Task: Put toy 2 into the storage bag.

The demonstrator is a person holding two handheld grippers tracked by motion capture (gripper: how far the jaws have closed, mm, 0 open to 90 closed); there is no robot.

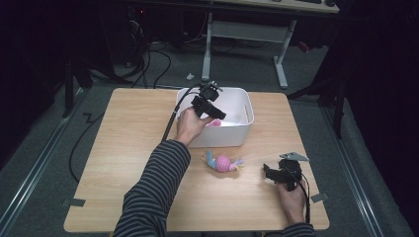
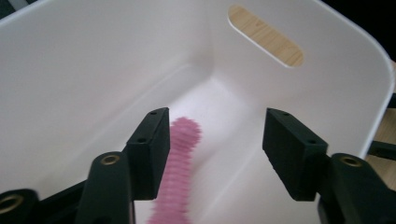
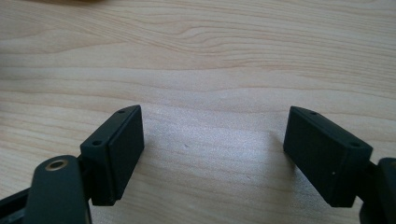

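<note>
The left gripper [image 2: 212, 156] hangs over the white bin [image 2: 93, 60], its jaws released; a blurred pink toy [image 2: 180, 168] lies between them against the left-hand jaw, inside the bin. Well apart from the bin, the right gripper [image 3: 212, 154] rests low over the bare surface [image 3: 210, 56] with jaws spread and nothing between them. A second stuffed toy [image 1: 223, 162] lies on the surface just in front of the bin.

One white bin [image 1: 232, 129] is sitting on the tabletop [image 1: 128, 163]. Two pink toys are showing: one ribbed pink piece [image 2: 180, 163] (blurred) inside the bin, one knitted toy [image 1: 223, 163] lying outside it. Two claws are showing, left [image 1: 213, 111] and right [image 1: 271, 174].
</note>
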